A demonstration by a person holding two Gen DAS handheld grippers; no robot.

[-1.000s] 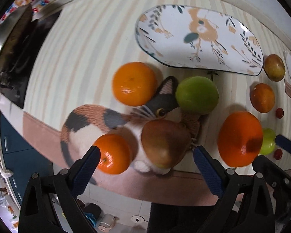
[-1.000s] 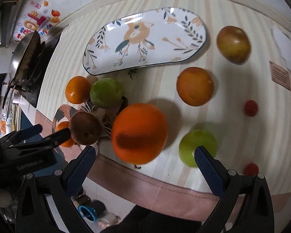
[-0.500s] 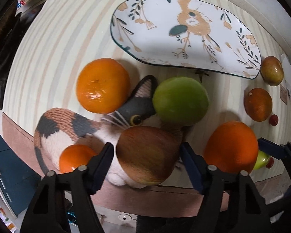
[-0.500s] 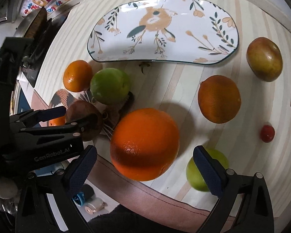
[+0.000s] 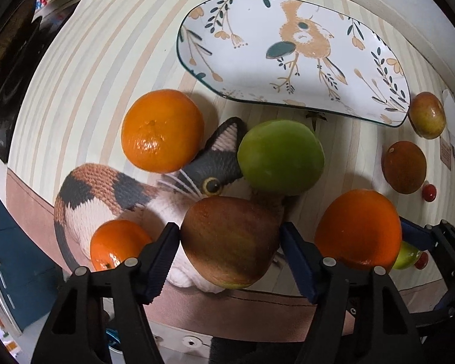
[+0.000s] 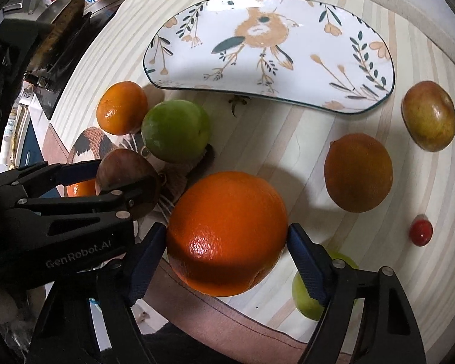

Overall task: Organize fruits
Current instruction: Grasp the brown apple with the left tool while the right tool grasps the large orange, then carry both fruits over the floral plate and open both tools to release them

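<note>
My left gripper [image 5: 230,250] is shut on a red-brown apple [image 5: 230,242] that rests on a knitted cat coaster [image 5: 106,194]. My right gripper [image 6: 226,250] is shut on a big orange [image 6: 227,230] near the table's front edge. The white bird-patterned plate [image 6: 318,30] lies bare at the back. Around the coaster sit a mandarin [image 5: 162,130], a green apple [image 5: 280,157] and a small mandarin [image 5: 115,242]. The left gripper and its apple [image 6: 121,173] show at the left of the right wrist view.
To the right lie a dull orange [image 6: 358,173], a red-green mango [image 6: 429,115], a cherry tomato [image 6: 420,232] and a small green fruit [image 6: 306,297] under my right finger. A dark pan [image 6: 60,21] stands far left. The table edge runs just below both grippers.
Both grippers have moved forward and closed: the left jaws now clamp the red-brown apple and the right jaws clamp the big orange.
</note>
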